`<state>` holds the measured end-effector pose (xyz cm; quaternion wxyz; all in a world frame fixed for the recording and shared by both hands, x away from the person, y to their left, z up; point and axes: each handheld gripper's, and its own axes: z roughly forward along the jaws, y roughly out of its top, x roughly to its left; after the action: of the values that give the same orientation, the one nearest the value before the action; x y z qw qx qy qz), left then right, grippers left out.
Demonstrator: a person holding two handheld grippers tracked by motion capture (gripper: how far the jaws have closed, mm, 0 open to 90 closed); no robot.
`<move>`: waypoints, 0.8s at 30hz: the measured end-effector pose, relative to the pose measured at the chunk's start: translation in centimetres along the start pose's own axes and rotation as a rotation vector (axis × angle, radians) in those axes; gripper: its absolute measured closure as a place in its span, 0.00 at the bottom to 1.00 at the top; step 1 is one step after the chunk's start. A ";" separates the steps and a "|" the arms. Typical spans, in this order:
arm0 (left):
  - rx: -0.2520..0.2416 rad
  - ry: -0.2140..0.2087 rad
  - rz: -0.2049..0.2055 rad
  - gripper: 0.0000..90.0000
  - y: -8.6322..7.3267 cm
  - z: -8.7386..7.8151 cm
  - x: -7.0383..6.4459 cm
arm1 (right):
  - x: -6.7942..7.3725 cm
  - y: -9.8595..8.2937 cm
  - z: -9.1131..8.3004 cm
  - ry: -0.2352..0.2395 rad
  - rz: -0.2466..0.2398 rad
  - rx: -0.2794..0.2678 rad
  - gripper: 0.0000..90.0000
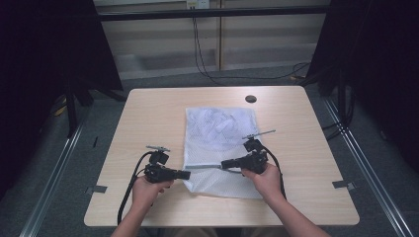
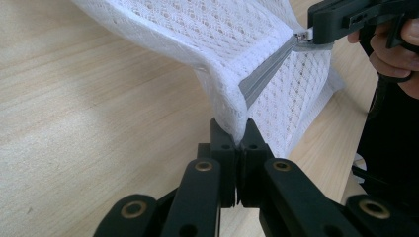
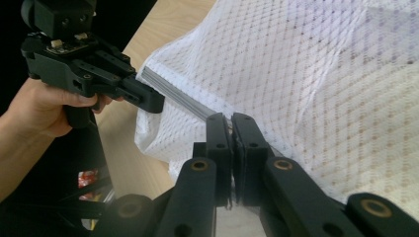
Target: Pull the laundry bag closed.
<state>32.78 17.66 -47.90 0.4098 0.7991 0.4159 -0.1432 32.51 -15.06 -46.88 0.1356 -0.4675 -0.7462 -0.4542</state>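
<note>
A white mesh bag lies flat in the middle of the wooden table, with something pale inside its far half. A grey zipper runs along its near left part. My left gripper is shut on the bag's edge at the zipper's end, lifting the mesh slightly. My right gripper is shut on the zipper pull. In the left gripper view the right gripper holds the other end of the zipper. The left gripper appears in the right gripper view.
A dark round hole sits in the table near its far edge. Black curtains hang on both sides, and cables trail on the floor behind. Bare wood surrounds the bag on the left, right and near sides.
</note>
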 end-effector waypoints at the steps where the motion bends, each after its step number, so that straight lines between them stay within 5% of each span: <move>1: -0.001 -0.002 -0.003 0.99 0.0 0.0 0.0 | 0.0 0.0 0.0 0.004 0.003 0.001 0.97; 24: 0.006 -0.006 -0.001 0.99 0.1 0.0 -0.1 | -0.4 0.0 -0.6 -0.024 -0.006 -0.008 0.97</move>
<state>32.75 17.54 -47.83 0.4084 0.7999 0.4145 -0.1471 32.56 -15.80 -46.79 0.1233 -0.4712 -0.7473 -0.4520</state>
